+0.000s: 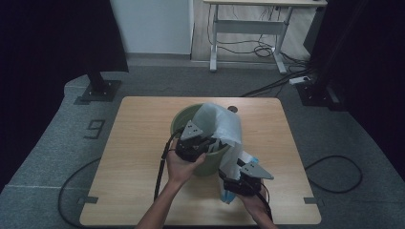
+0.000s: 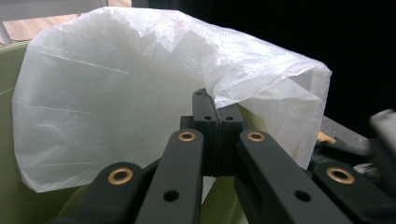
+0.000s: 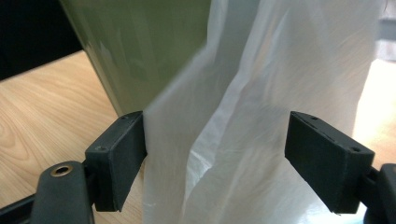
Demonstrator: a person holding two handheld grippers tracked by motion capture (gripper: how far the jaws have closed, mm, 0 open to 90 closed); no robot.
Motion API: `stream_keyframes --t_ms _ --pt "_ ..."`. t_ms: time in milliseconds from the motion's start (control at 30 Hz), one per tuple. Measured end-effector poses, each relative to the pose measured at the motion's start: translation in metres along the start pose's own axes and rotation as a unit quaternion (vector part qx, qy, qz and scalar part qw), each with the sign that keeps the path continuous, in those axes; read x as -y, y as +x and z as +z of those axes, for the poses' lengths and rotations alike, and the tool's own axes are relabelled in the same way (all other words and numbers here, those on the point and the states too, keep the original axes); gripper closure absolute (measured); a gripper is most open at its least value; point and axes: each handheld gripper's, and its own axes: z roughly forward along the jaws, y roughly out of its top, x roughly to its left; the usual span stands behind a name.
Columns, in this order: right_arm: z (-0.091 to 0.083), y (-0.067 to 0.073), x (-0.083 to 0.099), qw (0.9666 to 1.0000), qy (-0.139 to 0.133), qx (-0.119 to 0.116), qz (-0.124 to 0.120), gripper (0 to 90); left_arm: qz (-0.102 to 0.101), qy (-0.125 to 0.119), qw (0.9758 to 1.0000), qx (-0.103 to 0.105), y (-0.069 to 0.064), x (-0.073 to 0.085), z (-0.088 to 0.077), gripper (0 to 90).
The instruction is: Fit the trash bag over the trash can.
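White plastic bag (image 1: 223, 128) drapes over the far-right rim of the green bin (image 1: 184, 119) at the middle of my desk (image 1: 133, 143), its tail hanging down the outside. My left gripper (image 1: 203, 143) reaches in over the bin's near rim, hand under it, jaws clamped together on the bag's edge. My right gripper (image 1: 228, 183) sits low beside the bin, jaws apart, the hanging plastic loose between them, brushing the left pad.
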Motion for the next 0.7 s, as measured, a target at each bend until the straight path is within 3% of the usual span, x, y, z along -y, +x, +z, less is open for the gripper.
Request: stream_keyframes --t_ms 67,133,200,333,467,567,700 --pt "0.007 0.001 0.004 0.9998 0.011 0.015 -0.008 26.7 -0.001 -0.001 1.0000 0.000 0.001 0.000 -0.002 89.3" --pt "0.012 0.000 0.008 0.9995 0.024 0.020 -0.010 38.8 -0.002 -0.001 1.0000 0.002 0.003 0.001 -0.004 89.3" --pt "0.013 -0.004 0.011 0.9989 0.022 0.026 -0.032 55.0 -0.001 -0.001 1.0000 0.003 0.005 0.001 -0.008 89.3" --pt "0.005 -0.017 0.009 0.9982 0.015 0.045 -0.038 77.5 0.000 0.001 1.0000 0.005 0.007 0.001 -0.015 89.3" --pt "-0.010 -0.030 -0.004 0.9962 -0.020 0.074 -0.042 86.6 0.000 0.000 1.0000 0.005 0.010 0.002 -0.020 89.3" --pt "-0.025 -0.037 -0.016 0.9933 -0.049 0.095 -0.044 88.2 -0.002 0.000 1.0000 0.005 0.012 0.004 -0.023 89.3" --pt "-0.049 -0.044 -0.042 0.9868 -0.097 0.117 -0.057 88.3 -0.006 -0.001 1.0000 0.005 0.016 0.004 -0.026 89.3"
